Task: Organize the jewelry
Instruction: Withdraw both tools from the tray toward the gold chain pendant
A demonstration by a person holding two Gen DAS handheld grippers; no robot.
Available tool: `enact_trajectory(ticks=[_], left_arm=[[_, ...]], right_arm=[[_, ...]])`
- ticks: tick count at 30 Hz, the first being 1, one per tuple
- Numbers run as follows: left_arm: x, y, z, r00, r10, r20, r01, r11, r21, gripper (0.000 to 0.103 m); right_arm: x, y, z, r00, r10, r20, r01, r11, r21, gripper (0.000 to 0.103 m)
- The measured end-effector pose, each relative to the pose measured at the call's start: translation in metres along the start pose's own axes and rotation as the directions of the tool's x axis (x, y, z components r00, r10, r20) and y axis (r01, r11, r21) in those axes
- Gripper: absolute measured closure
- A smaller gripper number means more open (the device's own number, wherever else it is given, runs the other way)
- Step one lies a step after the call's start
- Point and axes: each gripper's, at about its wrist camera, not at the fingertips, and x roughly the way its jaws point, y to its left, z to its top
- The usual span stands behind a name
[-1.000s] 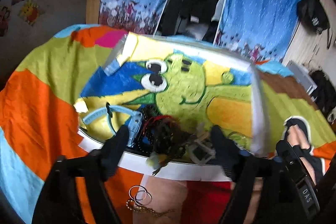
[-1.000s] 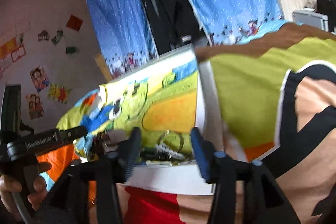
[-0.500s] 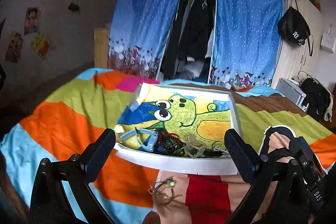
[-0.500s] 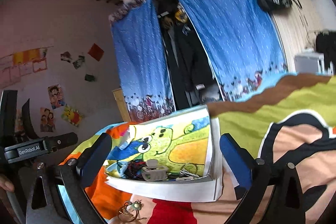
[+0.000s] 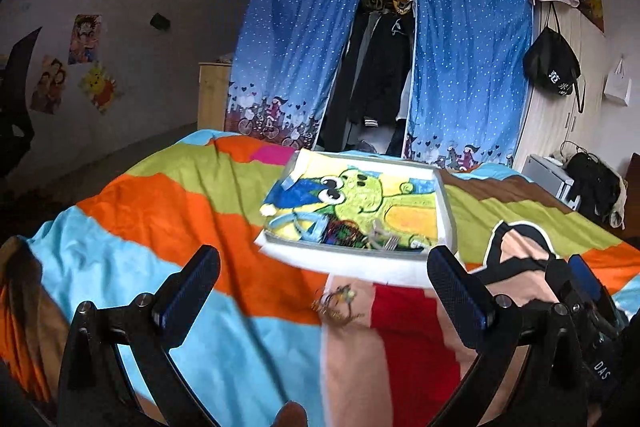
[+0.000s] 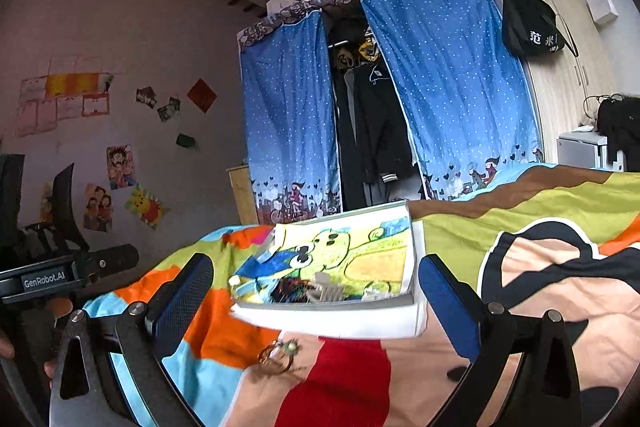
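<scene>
Bed (image 5: 168, 211): a bright patchwork blanket covers it and carries everything; soft ground, so small pieces probably sink into the folds.
Tray (image 5: 360, 259): white, shallow, with a green cartoon lining, flat on the blanket at mid-bed; it looks like the collecting place for the jewelry.
Tray contents (image 5: 344, 233): a light-blue band, dark beaded strands and a pale clip, bunched against the tray's near wall; the far part of the lining is bare.
Loose piece (image 5: 336, 303): a small tangle of rings and chain on the blanket just in front of the tray's near wall, outside it, so seemingly yet to be sorted.
Left tongs (image 5: 324, 291): spread wide, nothing between them, hanging above the blanket on the near side of the tray; they have just been opening.
Right tongs (image 6: 316, 299): likewise spread wide and empty, framing the tray from the near side; they too have just been opening.
</scene>
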Motion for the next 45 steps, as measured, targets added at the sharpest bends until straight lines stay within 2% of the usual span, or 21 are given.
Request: enact_trajectory(ticks=[9,13,20,27,32,41,45], left_arm=[[-0.037,0.024,-0.039,1.000,0.018,-0.021,-0.018,1.000,-0.003,0.001],[-0.045,0.035,-0.054,0.999,0.038,-0.039,-0.037,0.999,0.023,0.001],[-0.051,0.053,-0.081,0.996,0.069,-0.064,-0.069,0.998,0.007,0.001],[-0.047,0.061,-0.090,0.991,0.081,-0.108,-0.082,0.997,-0.008,0.001],[-0.043,0.065,-0.091,0.988,0.089,-0.126,-0.091,0.996,-0.015,0.001],[-0.031,0.071,-0.095,0.979,0.104,-0.173,-0.109,0.994,-0.020,0.001],[-0.020,0.071,-0.095,0.968,0.126,-0.218,-0.127,0.992,0.008,0.001]], right_arm=[[-0.030,0.028,-0.023,0.997,-0.035,-0.071,0.032,0.999,-0.034,0.000],[-0.038,0.033,-0.029,0.994,-0.055,-0.099,0.052,0.998,-0.027,0.000],[-0.041,0.036,-0.042,0.980,-0.087,-0.179,0.089,0.996,0.002,0.000],[-0.033,0.038,-0.052,0.957,-0.124,-0.261,0.128,0.992,-0.001,0.000],[-0.021,0.034,-0.059,0.932,-0.141,-0.334,0.152,0.988,0.006,0.000],[-0.013,0.029,-0.064,0.914,-0.149,-0.376,0.167,0.986,0.017,0.000],[-0.010,0.028,-0.065,0.906,-0.151,-0.397,0.172,0.985,0.017,0.000]])
